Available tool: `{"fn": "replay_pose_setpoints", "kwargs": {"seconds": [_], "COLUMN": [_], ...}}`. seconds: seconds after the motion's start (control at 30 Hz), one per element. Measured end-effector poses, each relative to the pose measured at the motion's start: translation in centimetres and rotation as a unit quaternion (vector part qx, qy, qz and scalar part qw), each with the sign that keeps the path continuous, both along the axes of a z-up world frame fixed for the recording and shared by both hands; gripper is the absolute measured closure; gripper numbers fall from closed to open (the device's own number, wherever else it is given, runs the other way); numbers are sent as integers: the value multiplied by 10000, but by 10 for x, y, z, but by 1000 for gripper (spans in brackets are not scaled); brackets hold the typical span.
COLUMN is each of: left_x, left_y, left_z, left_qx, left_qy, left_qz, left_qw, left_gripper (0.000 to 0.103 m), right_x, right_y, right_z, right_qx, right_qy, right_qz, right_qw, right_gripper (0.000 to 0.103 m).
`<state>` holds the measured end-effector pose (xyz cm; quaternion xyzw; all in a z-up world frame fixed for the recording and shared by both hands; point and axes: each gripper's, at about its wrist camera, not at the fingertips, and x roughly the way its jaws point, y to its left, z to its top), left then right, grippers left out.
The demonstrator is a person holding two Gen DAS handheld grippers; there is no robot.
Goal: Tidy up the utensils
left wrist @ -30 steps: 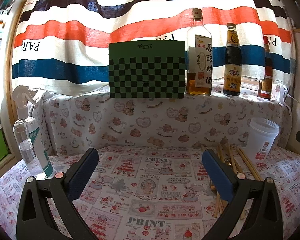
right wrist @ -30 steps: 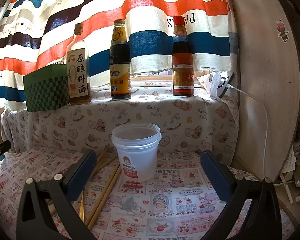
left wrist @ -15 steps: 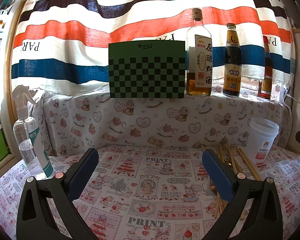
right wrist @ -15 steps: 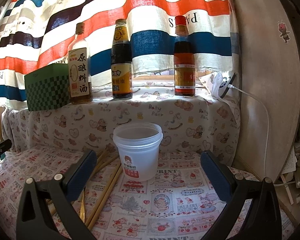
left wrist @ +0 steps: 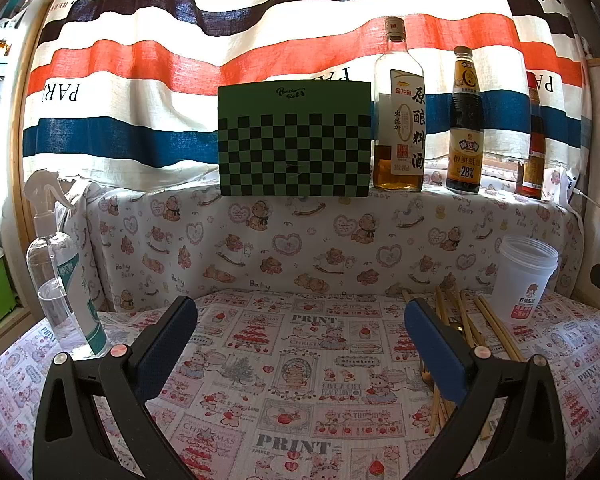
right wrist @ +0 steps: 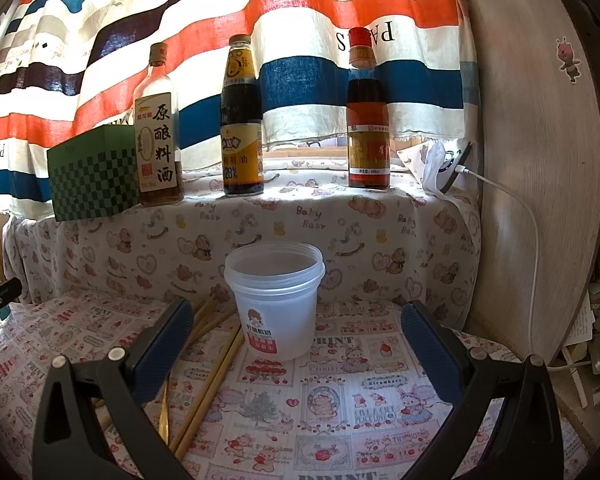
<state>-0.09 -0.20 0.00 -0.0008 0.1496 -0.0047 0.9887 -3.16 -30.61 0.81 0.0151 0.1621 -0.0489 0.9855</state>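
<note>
Chopsticks [right wrist: 214, 372]: loose wooden bundle lying flat on the printed tablecloth [right wrist: 340, 412], at 7 o'clock from the white plastic cup [right wrist: 276, 300], tips reaching just beside the cup base. In the left wrist view, same bundle [left wrist: 460, 324] at 4 o'clock of frame, partly hidden behind the right finger; cup [left wrist: 524, 280] at 3 o'clock, upright, open-topped, nothing visible inside.

Right gripper [right wrist: 296, 340]: fingers spread wide, nothing between them, hovering above the cloth with the cup framed in the gap. Left gripper [left wrist: 300, 340]: fingers likewise wide apart, holding nothing, over bare cloth.

Seen only from the left wrist: spray bottle [left wrist: 56, 264] at 9 o'clock, standing at the table edge. Seen only from the right wrist: white cable [right wrist: 528, 240] running down the wooden panel [right wrist: 540, 160] at 3 o'clock, with a small cartoon sticker [right wrist: 568, 60] on the panel.

Shared by both views: green checkerboard card [left wrist: 294, 140] on the ledge; three bottles beside it.

Legible writing: cooking wine bottle [right wrist: 156, 132] marked "原酿料酒"; dark sauce bottle [right wrist: 242, 120] marked "28%"; tablecloth "PRINT"; ledge cover "Baby Bear"; striped curtain [right wrist: 340, 20] mirrored "PARIS" and "HERMES". Cup label too small to read.
</note>
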Motion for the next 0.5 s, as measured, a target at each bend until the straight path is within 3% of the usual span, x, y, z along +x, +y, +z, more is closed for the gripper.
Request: {"fn": "replay_pose_setpoints", "kwargs": {"seconds": [0.5], "left_x": [1], "left_y": [0], "left_z": [0], "left_qx": [-10], "left_qy": [18], "left_qz": [-31], "left_qw": [10000], "left_gripper": [0], "right_x": [1], "right_y": [2], "right_z": [0], "right_qx": [-53], "right_qy": [29], "right_qz": [54], "right_qw": [10000], "right_gripper": [0]}}
